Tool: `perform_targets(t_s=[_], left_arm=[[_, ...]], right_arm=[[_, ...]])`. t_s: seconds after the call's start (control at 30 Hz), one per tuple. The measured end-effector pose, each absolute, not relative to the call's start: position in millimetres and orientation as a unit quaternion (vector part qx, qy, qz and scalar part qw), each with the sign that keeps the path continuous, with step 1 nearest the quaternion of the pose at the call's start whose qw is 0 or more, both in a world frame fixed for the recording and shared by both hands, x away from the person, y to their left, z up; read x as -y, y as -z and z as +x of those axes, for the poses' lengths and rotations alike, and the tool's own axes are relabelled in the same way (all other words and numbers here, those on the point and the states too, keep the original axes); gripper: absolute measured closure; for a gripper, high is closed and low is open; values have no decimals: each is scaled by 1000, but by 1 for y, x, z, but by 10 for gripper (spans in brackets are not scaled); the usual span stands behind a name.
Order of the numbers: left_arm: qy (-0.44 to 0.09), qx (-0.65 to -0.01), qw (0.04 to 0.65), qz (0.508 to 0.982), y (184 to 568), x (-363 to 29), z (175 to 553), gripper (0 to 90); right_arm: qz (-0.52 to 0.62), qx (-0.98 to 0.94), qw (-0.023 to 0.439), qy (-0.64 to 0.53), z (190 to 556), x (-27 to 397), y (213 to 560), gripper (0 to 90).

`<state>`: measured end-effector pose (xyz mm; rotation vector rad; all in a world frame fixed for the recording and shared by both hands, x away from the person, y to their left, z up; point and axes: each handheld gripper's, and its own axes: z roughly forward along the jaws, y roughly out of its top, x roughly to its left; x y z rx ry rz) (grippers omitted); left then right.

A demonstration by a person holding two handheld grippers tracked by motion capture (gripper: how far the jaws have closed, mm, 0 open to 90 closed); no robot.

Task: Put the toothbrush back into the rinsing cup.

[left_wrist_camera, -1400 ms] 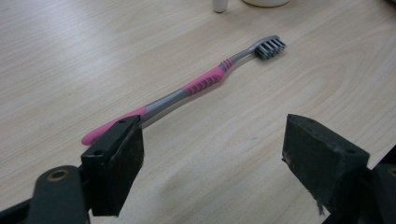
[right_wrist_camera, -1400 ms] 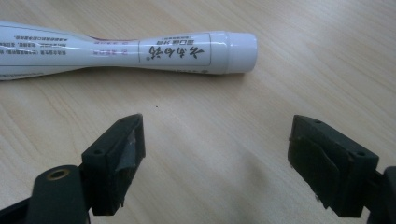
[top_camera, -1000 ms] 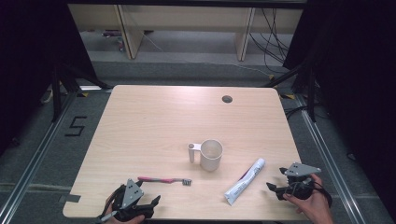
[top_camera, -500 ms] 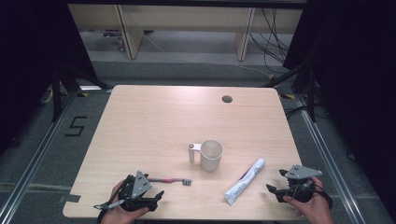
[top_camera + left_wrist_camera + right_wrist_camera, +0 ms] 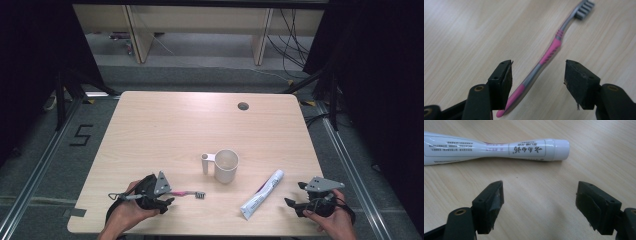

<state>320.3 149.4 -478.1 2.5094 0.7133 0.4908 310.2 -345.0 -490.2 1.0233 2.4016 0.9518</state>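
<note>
The toothbrush point(image 5: 549, 53) is slim, with a grey stem, pink grip sections and a pink tail, and a block of grey-and-white bristles at its far end. It lies flat on the pale wooden desk point(image 5: 165, 135) near the front edge, left of the middle, its head pointing toward the mug point(image 5: 225, 165).

The left tongs point(image 5: 537, 80) straddle the tail half of the handle. The handle runs between the two black jaws, its pink end just beside the left jaw; whether it touches that jaw cannot be told, and a clear gap separates it from the right one. These jaws have just been closing, with the toothbrush between them, yet they are spread and not pinching it.

The right tongs point(image 5: 540, 202) are spread wide over bare desk, with a white toothpaste tube point(image 5: 494, 150) lying crosswise just beyond the jaw tips, apart from them.

The white mug stands upright between toothbrush and tube, handle to its left; what is seen of its inside looks empty.
</note>
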Motion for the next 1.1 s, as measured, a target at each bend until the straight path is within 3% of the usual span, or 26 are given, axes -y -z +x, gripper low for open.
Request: perform_targets(t_s=[0.17,0.67,1.1], left_arm=[[-162,-245,215,932,477,-145,331,505],[-104,-218,150,959,479,-125,350,690],[-59,-217,103,969,481,-114,357,789]], right_arm=[[362,-850,180,-337,310,345,490,236],[362,-853,171,-335,310,344,492,240],[357,-856,170,-334,311,345,492,241]])
